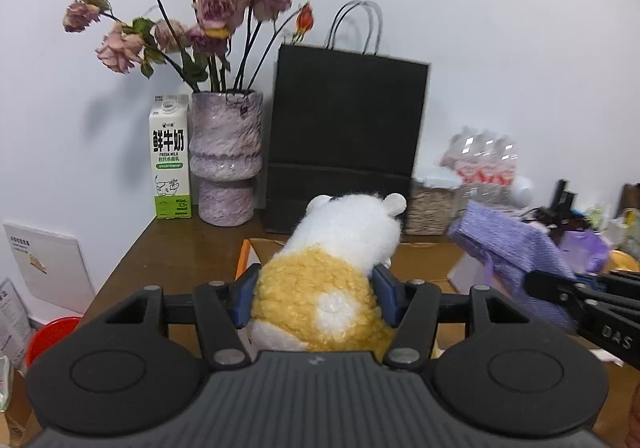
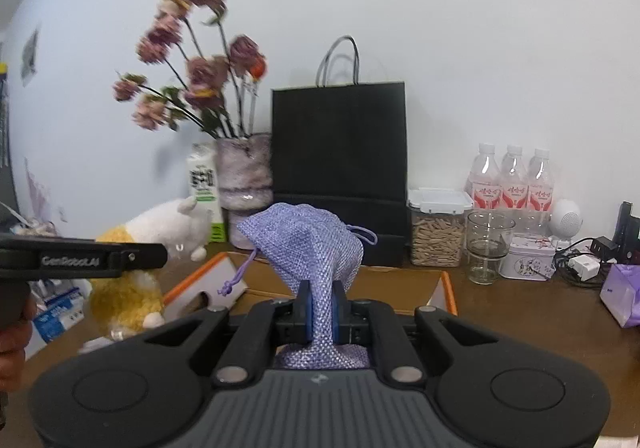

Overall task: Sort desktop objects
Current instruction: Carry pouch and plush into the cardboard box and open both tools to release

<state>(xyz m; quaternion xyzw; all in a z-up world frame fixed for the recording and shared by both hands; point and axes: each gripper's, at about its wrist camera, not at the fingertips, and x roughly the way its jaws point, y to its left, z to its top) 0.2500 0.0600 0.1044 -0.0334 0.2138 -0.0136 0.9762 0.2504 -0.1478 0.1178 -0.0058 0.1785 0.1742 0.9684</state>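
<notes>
The left gripper [image 1: 316, 296] has its jaws clamped on a fluffy white-and-yellow plush toy [image 1: 336, 268]; the right gripper [image 2: 322, 312] pinches a lilac woven drawstring pouch [image 2: 308, 244], both held above the open cardboard box [image 2: 400, 280] on the brown desk [image 2: 520, 312].

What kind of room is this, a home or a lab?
Probably a lived-in home or office desk: a brown wooden tabletop against a white wall, holding a mottled purple vase of dried roses, a green-and-white milk carton and bottled drinks.

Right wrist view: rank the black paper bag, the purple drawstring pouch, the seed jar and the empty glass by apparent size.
1. black paper bag
2. purple drawstring pouch, though nearness to the camera inflates it
3. seed jar
4. empty glass
</notes>
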